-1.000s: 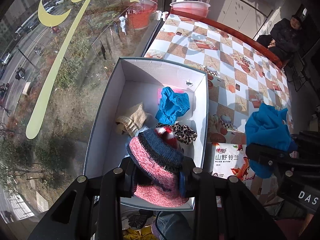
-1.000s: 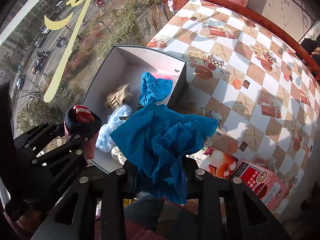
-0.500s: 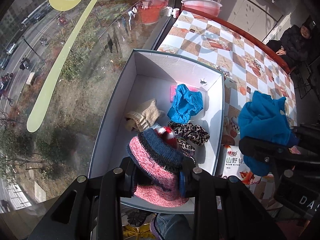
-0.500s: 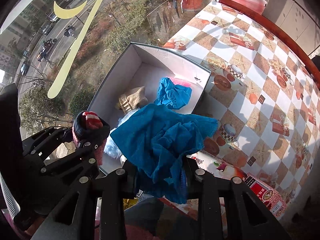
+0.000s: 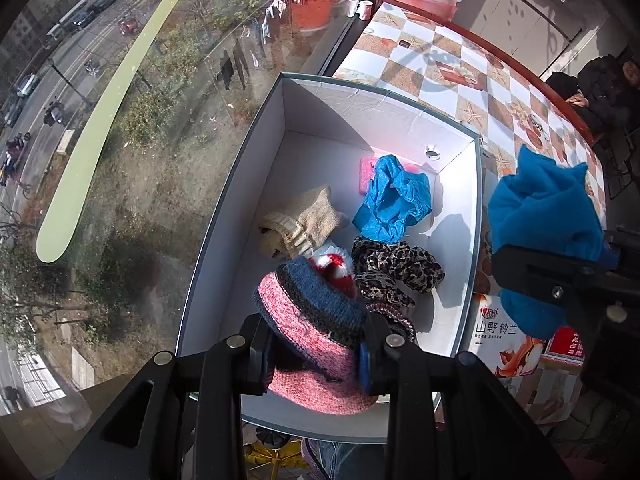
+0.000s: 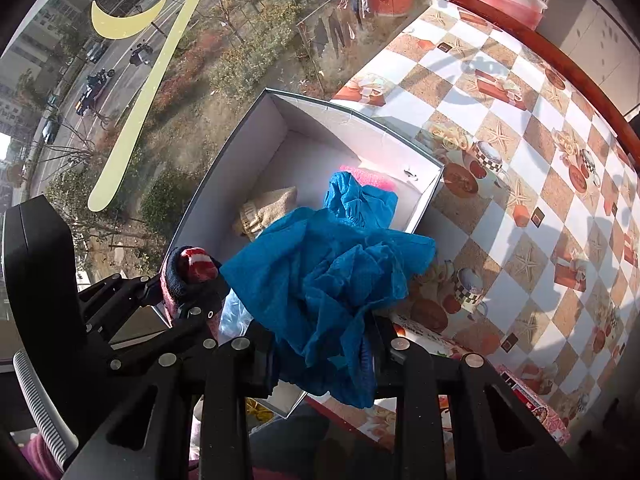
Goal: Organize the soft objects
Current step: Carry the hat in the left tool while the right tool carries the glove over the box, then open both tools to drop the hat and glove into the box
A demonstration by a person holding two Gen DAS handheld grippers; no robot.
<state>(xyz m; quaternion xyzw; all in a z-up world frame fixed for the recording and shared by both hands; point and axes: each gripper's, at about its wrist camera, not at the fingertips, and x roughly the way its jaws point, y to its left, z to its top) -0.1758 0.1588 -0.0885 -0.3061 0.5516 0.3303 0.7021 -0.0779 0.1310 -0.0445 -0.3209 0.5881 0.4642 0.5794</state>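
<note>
A: My left gripper [image 5: 316, 356] clamps one knitted hat [image 5: 308, 320] over the box's [image 5: 472, 216] six o'clock end; my right gripper [image 6: 322, 354] pinches one blue cloth [image 6: 332, 276].

B: Inside?

A: Four: beige knit [image 5: 304, 224] at nine, blue wrap [image 5: 394, 200] and pink piece [image 5: 366, 172] at twelve, leopard scrunchie [image 5: 396, 268] at three

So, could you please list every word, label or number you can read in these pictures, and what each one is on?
"山野铃兰": on the printed carton beside the white box, left wrist view.
Small logo above that text: too small to read.
Red label on the carton: blurred.
Yellow characters on the window glass: cropped, unreadable.
Red packet on the tablecloth: print too small.
</note>
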